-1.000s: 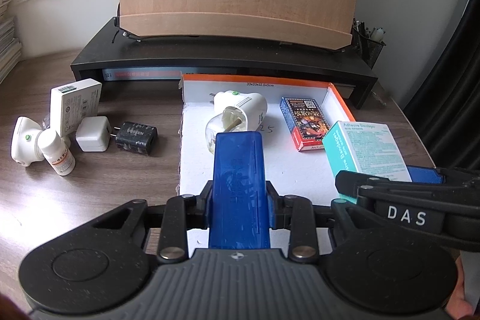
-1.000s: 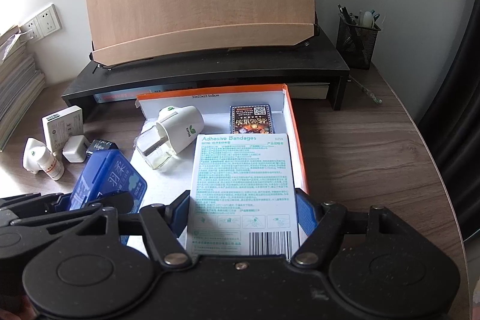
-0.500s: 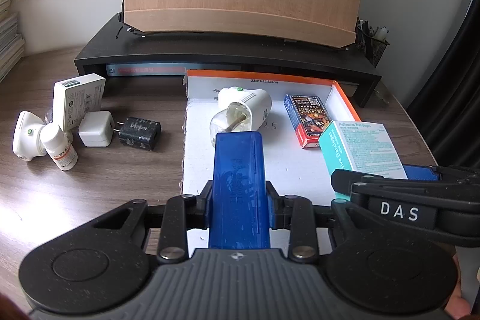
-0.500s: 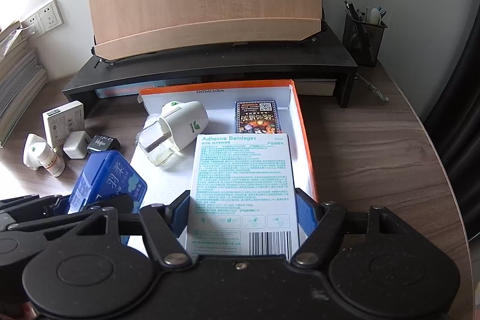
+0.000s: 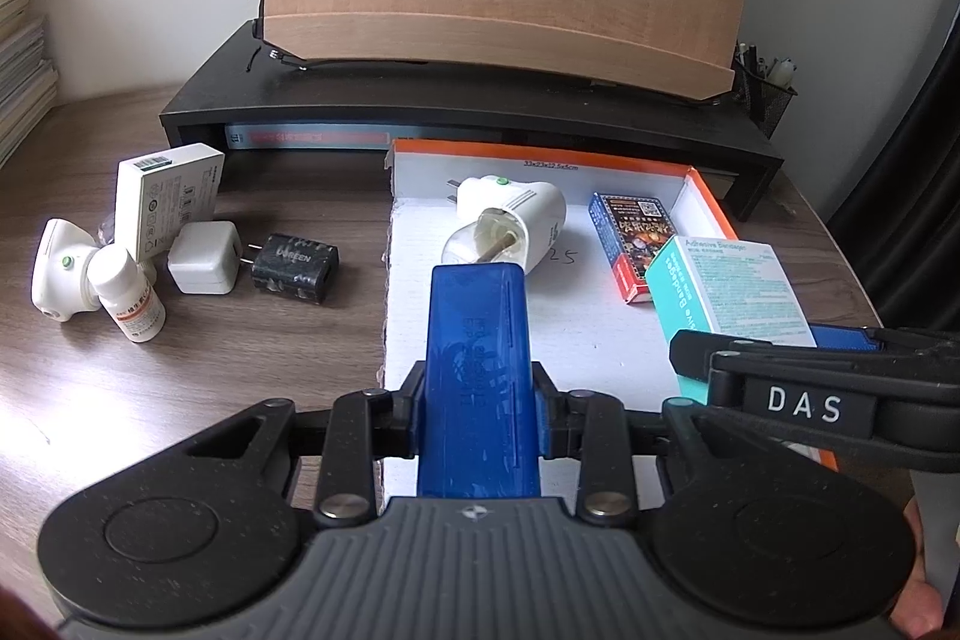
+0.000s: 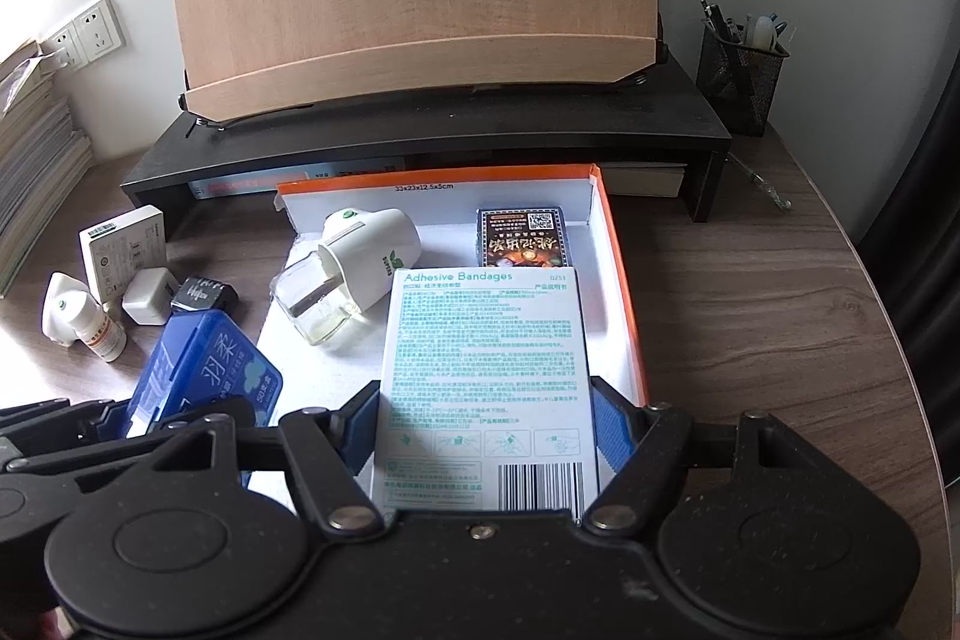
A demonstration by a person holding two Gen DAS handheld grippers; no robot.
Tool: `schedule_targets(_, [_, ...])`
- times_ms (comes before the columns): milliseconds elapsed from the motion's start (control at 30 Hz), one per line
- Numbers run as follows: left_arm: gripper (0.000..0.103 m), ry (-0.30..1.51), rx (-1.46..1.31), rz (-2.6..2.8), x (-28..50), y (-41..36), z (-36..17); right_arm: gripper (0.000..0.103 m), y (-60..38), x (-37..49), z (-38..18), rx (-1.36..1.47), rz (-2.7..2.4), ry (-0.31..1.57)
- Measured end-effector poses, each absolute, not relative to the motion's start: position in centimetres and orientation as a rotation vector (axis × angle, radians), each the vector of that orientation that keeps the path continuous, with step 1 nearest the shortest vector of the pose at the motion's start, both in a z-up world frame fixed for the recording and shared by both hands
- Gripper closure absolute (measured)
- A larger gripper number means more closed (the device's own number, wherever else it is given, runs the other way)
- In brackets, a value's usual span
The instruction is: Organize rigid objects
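My left gripper (image 5: 478,400) is shut on a blue plastic case (image 5: 477,370), held lengthwise over the near left part of the orange-rimmed white box (image 5: 540,157). Beside it, my right gripper (image 6: 486,424) is shut on a white and teal adhesive bandage box (image 6: 486,340), over the right half of the orange-rimmed box (image 6: 618,280). Inside lie a white plug-in device (image 5: 516,214) with a clear bottle and a dark card pack (image 5: 627,238). The right wrist view shows the blue case (image 6: 204,376) at lower left. The left wrist view shows the bandage box (image 5: 726,286) at right.
Left of the box on the wooden table lie a white carton (image 5: 168,202), a white charger (image 5: 201,256), a black adapter (image 5: 294,268), a small bottle (image 5: 129,301) and another white plug-in (image 5: 57,268). Behind stand a black riser (image 5: 480,112), a wooden board and a pen holder (image 6: 741,76).
Both grips are unchanged. The scene has shifted only slightly in both views, and nothing on the table or in the box has moved.
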State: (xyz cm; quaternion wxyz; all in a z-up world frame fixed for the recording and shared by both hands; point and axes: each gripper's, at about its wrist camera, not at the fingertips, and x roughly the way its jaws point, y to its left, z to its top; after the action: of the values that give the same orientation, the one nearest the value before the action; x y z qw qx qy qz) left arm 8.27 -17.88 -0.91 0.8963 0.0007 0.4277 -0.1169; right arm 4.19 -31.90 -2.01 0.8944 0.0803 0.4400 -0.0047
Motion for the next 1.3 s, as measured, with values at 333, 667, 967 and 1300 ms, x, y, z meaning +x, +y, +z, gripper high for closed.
schedule_targets(333, [0.07, 0.897, 0.006, -0.24, 9.2, -17.6, -1.3, 0.019, -32.0, 5.4, -2.5, 0.167, -0.012, 0.921])
schedule_targets(667, [0.07, 0.914, 0.017, -0.268, 10.0, -18.3, -2.0, 0.019, -32.3, 5.9, -3.3, 0.176, -0.018, 0.943])
schedule_targets(967, [0.07, 0.921, 0.021, -0.284, 10.6, -18.8, -2.5, 0.017, -32.6, 6.0, -2.9, 0.177, -0.044, 0.922])
schedule_targets(1300, [0.07, 0.918, 0.05, -0.324, 11.3, -20.7, -2.9, 0.017, -34.6, 5.0, -1.6, 0.195, -0.105, 0.875])
